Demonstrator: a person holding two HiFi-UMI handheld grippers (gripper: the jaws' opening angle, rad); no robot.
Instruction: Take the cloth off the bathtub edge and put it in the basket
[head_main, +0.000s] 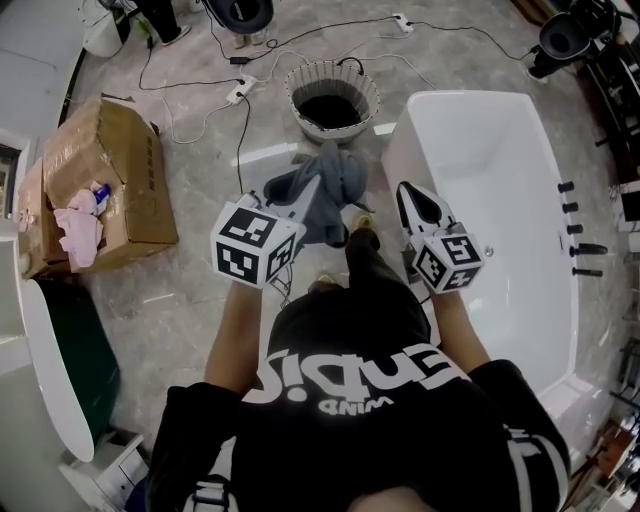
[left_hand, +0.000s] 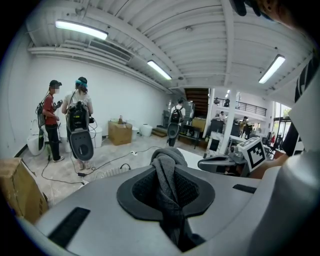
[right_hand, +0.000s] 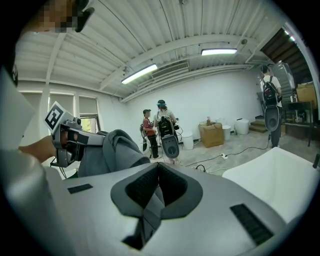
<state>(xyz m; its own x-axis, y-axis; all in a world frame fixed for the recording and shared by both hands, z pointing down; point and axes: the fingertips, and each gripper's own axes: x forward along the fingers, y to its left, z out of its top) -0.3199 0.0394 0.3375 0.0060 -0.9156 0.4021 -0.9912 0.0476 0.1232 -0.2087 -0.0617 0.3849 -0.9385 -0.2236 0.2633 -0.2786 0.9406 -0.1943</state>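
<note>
A dark grey cloth (head_main: 332, 188) hangs bunched from my left gripper (head_main: 305, 200), which is shut on it above the floor between the bathtub (head_main: 400, 150) and the basket (head_main: 297, 95). In the left gripper view the cloth (left_hand: 167, 172) is pinched between the pads and rises in a fold over them. The basket is white and ribbed with a dark inside, and it stands just beyond the cloth. My right gripper (head_main: 408, 195) hovers by the tub's left rim with its jaws shut, and no cloth hangs from it. In the right gripper view, the cloth (right_hand: 107, 150) is at the left.
An open cardboard box (head_main: 120, 175) holding a pink cloth (head_main: 78, 225) stands at the left. Cables and a power strip (head_main: 240, 90) lie on the floor near the basket. Two people (left_hand: 70, 125) stand farther back in the room. My legs are below the grippers.
</note>
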